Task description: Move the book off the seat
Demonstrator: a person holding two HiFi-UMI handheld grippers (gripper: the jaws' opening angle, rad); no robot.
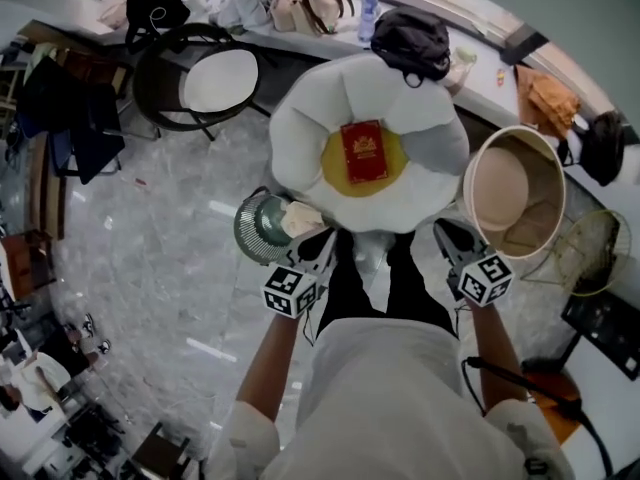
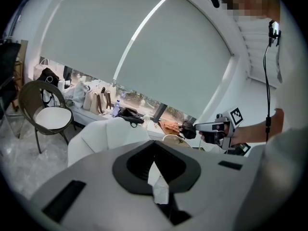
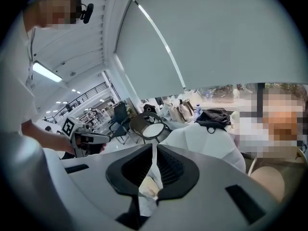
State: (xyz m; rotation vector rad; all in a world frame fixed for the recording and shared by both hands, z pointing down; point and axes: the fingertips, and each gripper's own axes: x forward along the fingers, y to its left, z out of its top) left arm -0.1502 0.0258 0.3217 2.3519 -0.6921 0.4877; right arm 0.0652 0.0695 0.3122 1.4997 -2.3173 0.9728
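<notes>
Marble floor (image 1: 170,258) is seen around the egg-shaped seat (image 1: 300,138); the red book (image 1: 364,151) is laid at its yellow centre, untouched. The left claw (image 1: 318,248) and right claw (image 1: 450,236) are held closed, short of the seat.

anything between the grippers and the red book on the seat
Nothing visible. The red book lies alone on the yellow centre of the white cushion seat. Only the seat's front edge lies between it and the left gripper and right gripper, both shut.
</notes>
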